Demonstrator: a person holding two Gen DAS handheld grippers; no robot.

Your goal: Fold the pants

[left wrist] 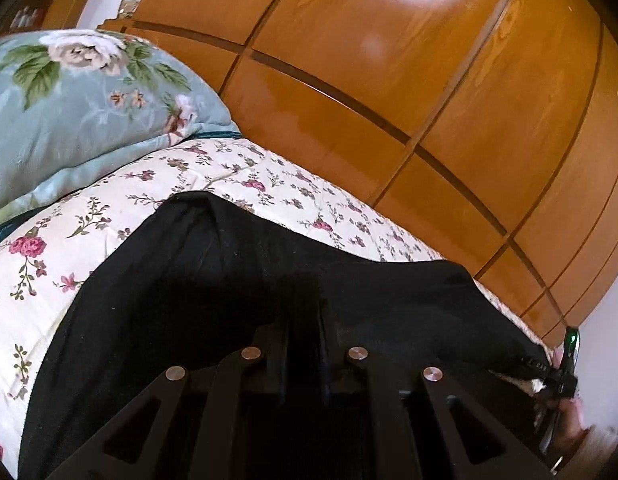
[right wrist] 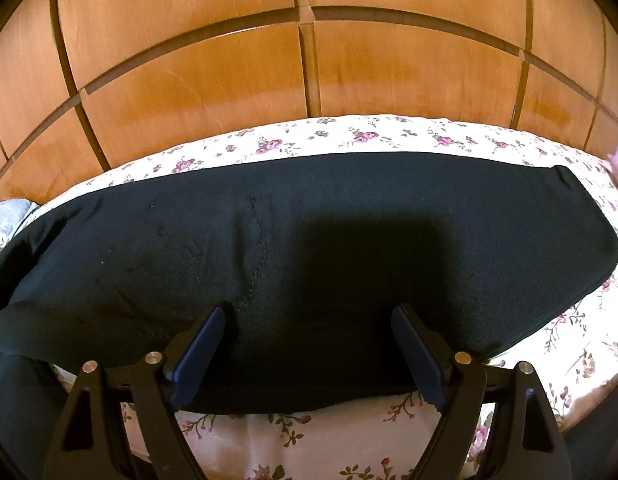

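Observation:
Black pants (right wrist: 349,220) lie spread lengthwise across a floral bed cover (right wrist: 389,134); one end is at the right (right wrist: 581,216). My right gripper (right wrist: 309,316) hovers just over the near edge of the pants, jaws wide apart, blue pads (right wrist: 205,340) clear of the cloth. My left gripper (left wrist: 305,320) is hard to pick out against the dark cloth. Its fingers stand close together, and the black pants (left wrist: 229,264) rise in a fold up to their tips, so it looks shut on the fabric. In the right wrist view the pants' left end bulges up, raised (right wrist: 25,320).
A wooden wardrobe (right wrist: 309,72) runs along the far side of the bed. A blue floral pillow (left wrist: 81,100) lies at the bed's left end. At the right edge of the left wrist view are a black device with a green light (left wrist: 571,344) and a hand (left wrist: 573,420).

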